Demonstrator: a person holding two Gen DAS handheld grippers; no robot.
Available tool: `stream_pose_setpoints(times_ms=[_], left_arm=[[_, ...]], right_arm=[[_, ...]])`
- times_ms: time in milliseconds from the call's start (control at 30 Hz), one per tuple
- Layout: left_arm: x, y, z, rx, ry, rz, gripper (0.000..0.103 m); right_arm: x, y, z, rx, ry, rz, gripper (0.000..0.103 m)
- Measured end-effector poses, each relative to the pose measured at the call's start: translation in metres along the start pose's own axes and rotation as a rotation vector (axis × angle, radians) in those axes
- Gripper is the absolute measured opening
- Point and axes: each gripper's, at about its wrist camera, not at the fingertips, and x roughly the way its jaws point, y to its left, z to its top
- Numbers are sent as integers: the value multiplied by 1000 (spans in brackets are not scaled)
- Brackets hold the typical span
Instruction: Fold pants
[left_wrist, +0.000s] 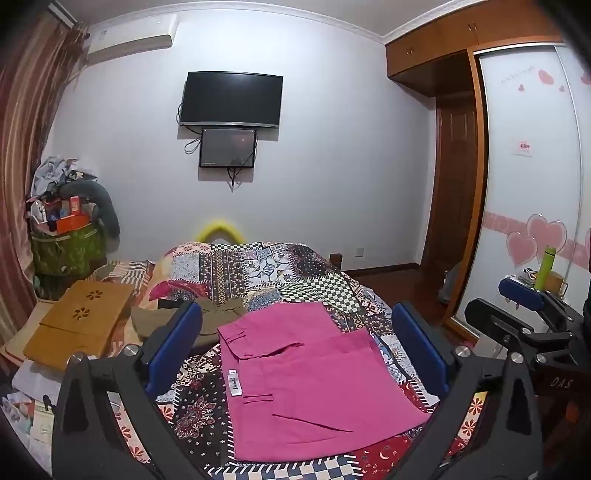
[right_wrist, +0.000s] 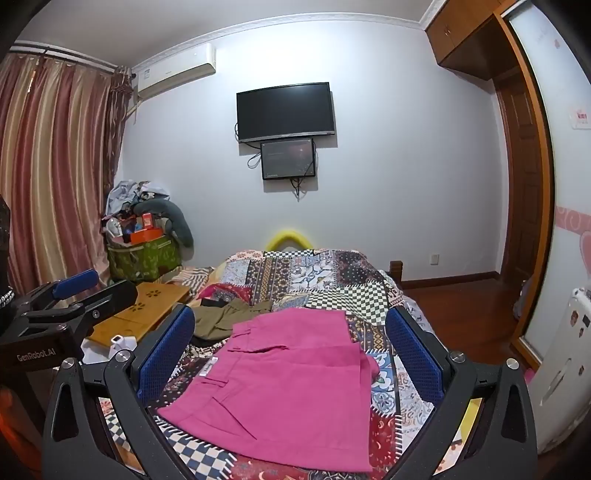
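1. Left wrist view: left gripper (left_wrist: 295, 347) hovers level above the folded pink pants (left_wrist: 310, 384) on the patchwork quilt (left_wrist: 258, 269), fingers spread wide, empty.
2. Right gripper (right_wrist: 291, 347) hovers likewise over the pants, fingers wide, empty.

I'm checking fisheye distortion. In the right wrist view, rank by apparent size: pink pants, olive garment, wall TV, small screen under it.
1. pink pants
2. wall TV
3. olive garment, partly hidden, so unsure against the TV
4. small screen

This is a bedroom in a home. There is a bed (right_wrist: 332, 280) with a patchwork cover, a TV (right_wrist: 286, 110) on the wall, curtains (right_wrist: 51, 166) and a wardrobe (left_wrist: 532, 147).
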Motion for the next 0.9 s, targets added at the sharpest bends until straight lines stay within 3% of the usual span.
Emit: stream_pose_setpoints(times_ms=[900], left_arm=[[4,2,1,8,-12,17,103]], right_arm=[[-1,-2,3,5,8,-1,103]])
